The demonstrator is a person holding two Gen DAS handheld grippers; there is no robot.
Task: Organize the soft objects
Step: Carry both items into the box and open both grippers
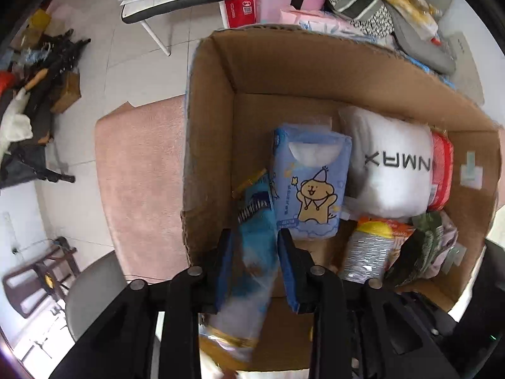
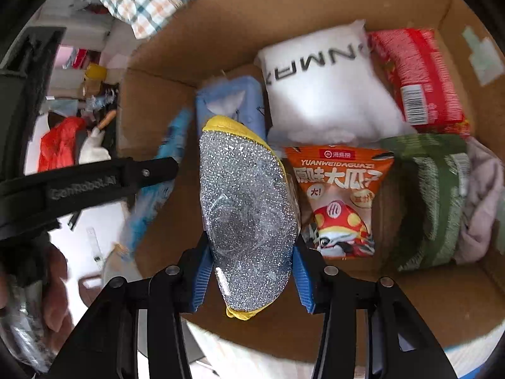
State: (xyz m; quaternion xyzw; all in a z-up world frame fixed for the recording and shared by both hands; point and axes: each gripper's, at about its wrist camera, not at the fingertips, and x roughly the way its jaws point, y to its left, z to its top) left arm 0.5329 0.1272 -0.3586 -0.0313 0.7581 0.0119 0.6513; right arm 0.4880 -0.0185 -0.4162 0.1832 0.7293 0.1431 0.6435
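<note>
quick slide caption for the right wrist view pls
Right tool grips a silver glitter sponge over the cardboard box, above a white pillow and orange seed packet.

Left gripper point(image 1: 254, 246): black arms, blue ridged pads point(image 1: 288, 268), round silver screws on top. Right gripper point(image 2: 251, 262): same black frame, blue pads point(image 2: 202, 279), grey screws. Grey lettering on black arm. Bare skin of hand point(image 2: 52, 287) at the edge.

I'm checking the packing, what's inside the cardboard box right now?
Inside the cardboard box: white pillow, blue tissue pack, red pack, orange snack bag, green packet. Anything beneath them is covered.
</note>
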